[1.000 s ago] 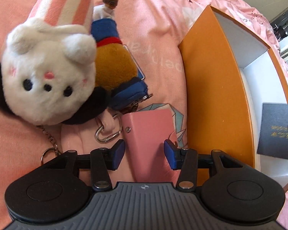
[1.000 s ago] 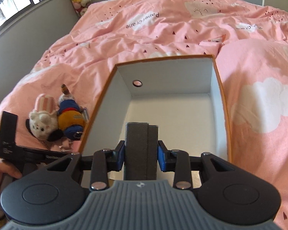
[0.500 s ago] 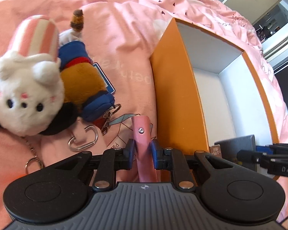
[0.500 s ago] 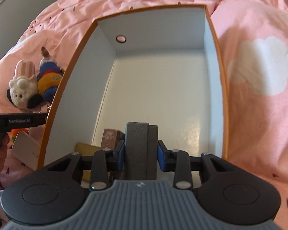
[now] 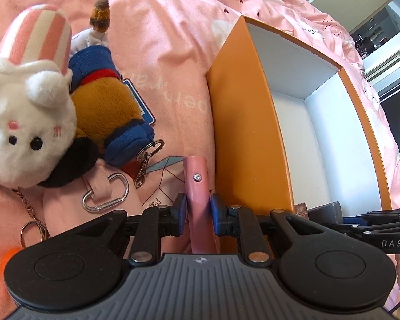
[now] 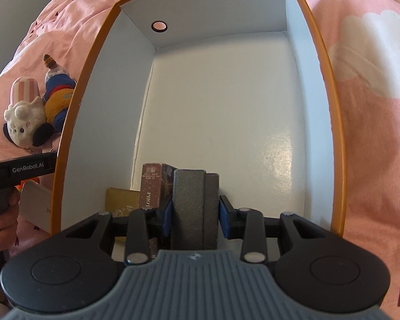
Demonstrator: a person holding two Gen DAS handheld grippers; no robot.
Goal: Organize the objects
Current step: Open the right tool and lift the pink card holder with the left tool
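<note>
Left tongs [image 5: 195, 209] just clamped the pink case [image 5: 198, 186] beside the box [image 5: 242, 122]; right tongs [image 6: 195, 214], gripping the grey block [image 6: 194, 205], dropped inside it, so we load both next.

We find most of the box [image 6: 226, 101] floor bare and open from above; only its near corner is crowded by a brown carton [image 6: 153, 184] and a gold card [image 6: 121, 200]. Left of the box's orange wall [image 5: 242, 122], two plush toys [image 5: 40, 101] and a carabiner [image 5: 104, 197] crowd the bed [image 5: 173, 26].
</note>
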